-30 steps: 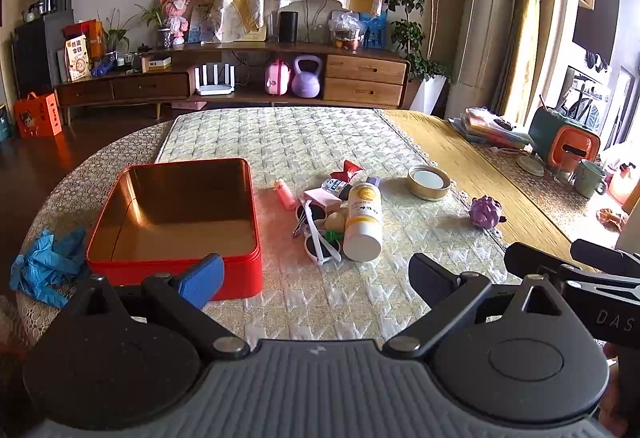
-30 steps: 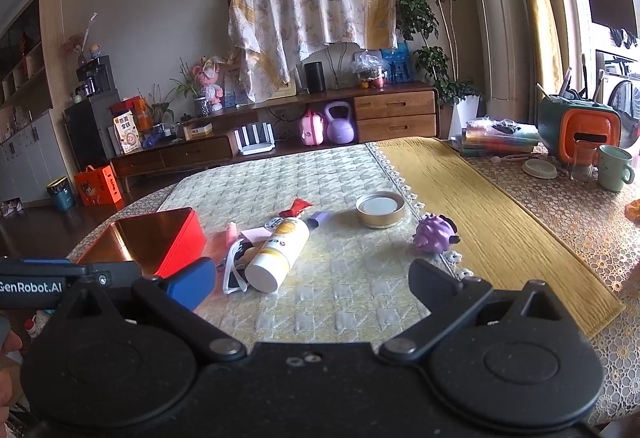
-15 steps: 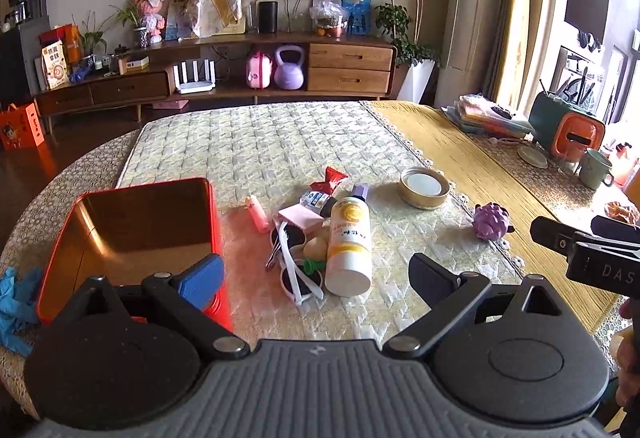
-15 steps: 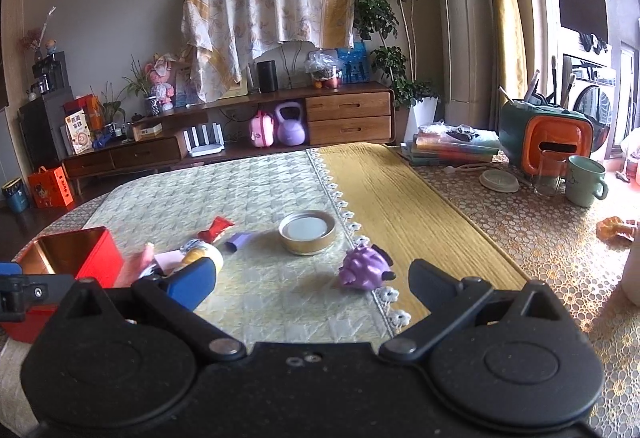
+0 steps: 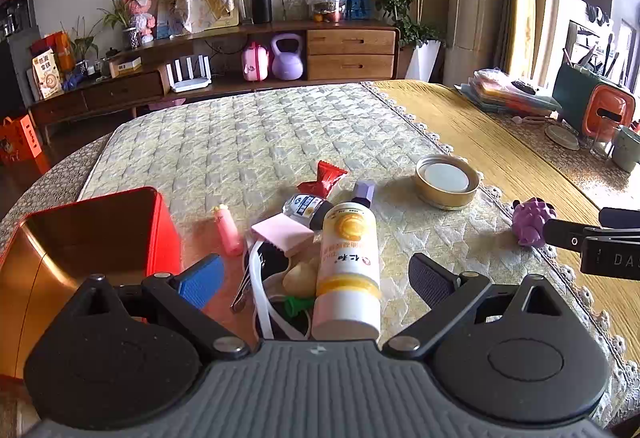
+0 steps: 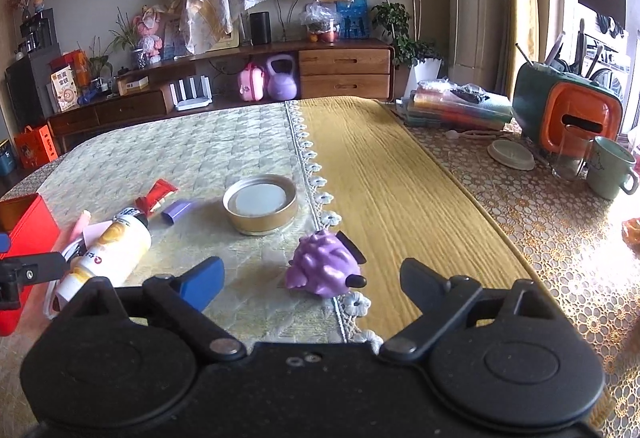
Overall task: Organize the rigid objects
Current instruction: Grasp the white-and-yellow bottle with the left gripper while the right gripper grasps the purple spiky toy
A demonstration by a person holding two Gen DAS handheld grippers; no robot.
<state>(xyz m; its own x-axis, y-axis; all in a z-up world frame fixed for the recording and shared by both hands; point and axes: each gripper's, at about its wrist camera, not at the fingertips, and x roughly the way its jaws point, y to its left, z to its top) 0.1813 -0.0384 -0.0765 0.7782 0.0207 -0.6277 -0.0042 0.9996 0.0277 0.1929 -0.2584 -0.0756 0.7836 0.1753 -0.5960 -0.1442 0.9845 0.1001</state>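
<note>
A pile of small objects lies on the quilted cloth: a white and yellow bottle (image 5: 347, 265) on its side, a pink pad (image 5: 282, 234), a pink tube (image 5: 227, 229), a red wrapper (image 5: 326, 178) and a small purple cap (image 5: 363, 192). An open red tin box (image 5: 80, 238) stands left of the pile. My left gripper (image 5: 316, 278) is open, just in front of the bottle, touching nothing. A purple spiky toy (image 6: 325, 269) lies at the lace edge. My right gripper (image 6: 310, 280) is open with the toy between its fingers, apart from them. A round gold tin lid (image 6: 260, 204) lies behind.
A yellow runner (image 6: 392, 190) covers the table's right half. A green and orange holder (image 6: 568, 114), a glass, a mug (image 6: 610, 168) and stacked folders (image 6: 460, 106) stand at the far right. A wooden sideboard (image 5: 280, 50) is beyond the table.
Both grippers have swung right and come lower and closer. The left one now faces the bottle; the right one now has the purple toy between its open fingers.
</note>
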